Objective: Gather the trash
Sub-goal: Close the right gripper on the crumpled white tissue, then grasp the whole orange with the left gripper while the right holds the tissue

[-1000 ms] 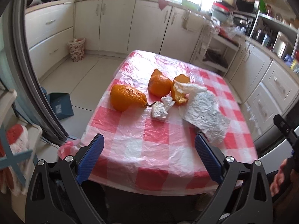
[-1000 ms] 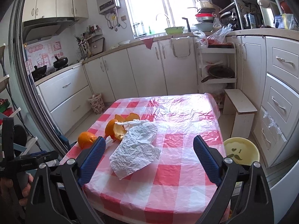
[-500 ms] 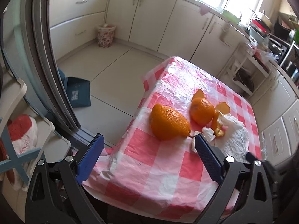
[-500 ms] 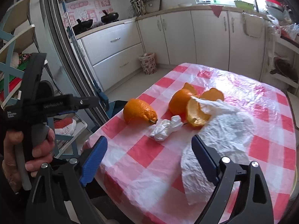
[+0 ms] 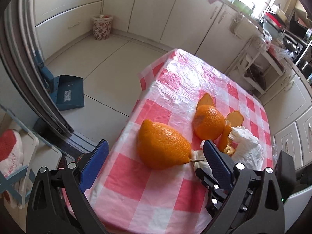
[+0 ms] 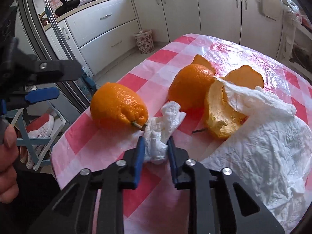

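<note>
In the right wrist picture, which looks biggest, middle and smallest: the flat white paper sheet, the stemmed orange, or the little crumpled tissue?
1. Flat white paper sheet, though nearest the camera.
2. Stemmed orange.
3. Crumpled tissue.

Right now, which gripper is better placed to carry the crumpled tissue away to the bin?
The right gripper: its jaws already close on the crumpled tissue beside the whole orange. The left gripper is open and holds nothing.
</note>
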The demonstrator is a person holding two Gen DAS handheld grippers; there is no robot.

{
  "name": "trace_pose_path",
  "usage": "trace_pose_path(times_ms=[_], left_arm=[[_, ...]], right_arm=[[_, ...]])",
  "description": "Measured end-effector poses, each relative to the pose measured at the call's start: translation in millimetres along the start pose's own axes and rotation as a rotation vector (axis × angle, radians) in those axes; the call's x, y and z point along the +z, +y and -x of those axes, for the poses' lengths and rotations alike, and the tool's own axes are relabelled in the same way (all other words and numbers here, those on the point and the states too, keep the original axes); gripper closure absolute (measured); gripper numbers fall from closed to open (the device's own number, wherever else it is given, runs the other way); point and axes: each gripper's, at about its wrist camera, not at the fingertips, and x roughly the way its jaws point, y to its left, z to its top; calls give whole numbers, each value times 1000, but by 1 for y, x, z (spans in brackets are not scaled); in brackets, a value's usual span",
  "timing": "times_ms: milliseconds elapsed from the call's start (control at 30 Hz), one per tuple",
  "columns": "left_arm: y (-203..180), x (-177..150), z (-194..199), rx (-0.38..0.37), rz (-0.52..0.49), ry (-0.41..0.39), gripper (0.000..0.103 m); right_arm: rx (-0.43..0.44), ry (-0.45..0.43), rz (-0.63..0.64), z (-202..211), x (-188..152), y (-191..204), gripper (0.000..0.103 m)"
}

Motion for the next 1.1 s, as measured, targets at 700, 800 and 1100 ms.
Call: trace_pose_path(times_ms=[700,800,1100], left_arm=[[-56,-10,-36,54,-235,62,69],[-54,-10,-27,22,-234,49,71],[-50,-13,2,-90,-233,-18,71]], right_arm=[[92,-75,-69,76,-17,-39,86],[102,-105,-77,86,-17,-41,86],[112,-229,-128,120,-11,-62,86]])
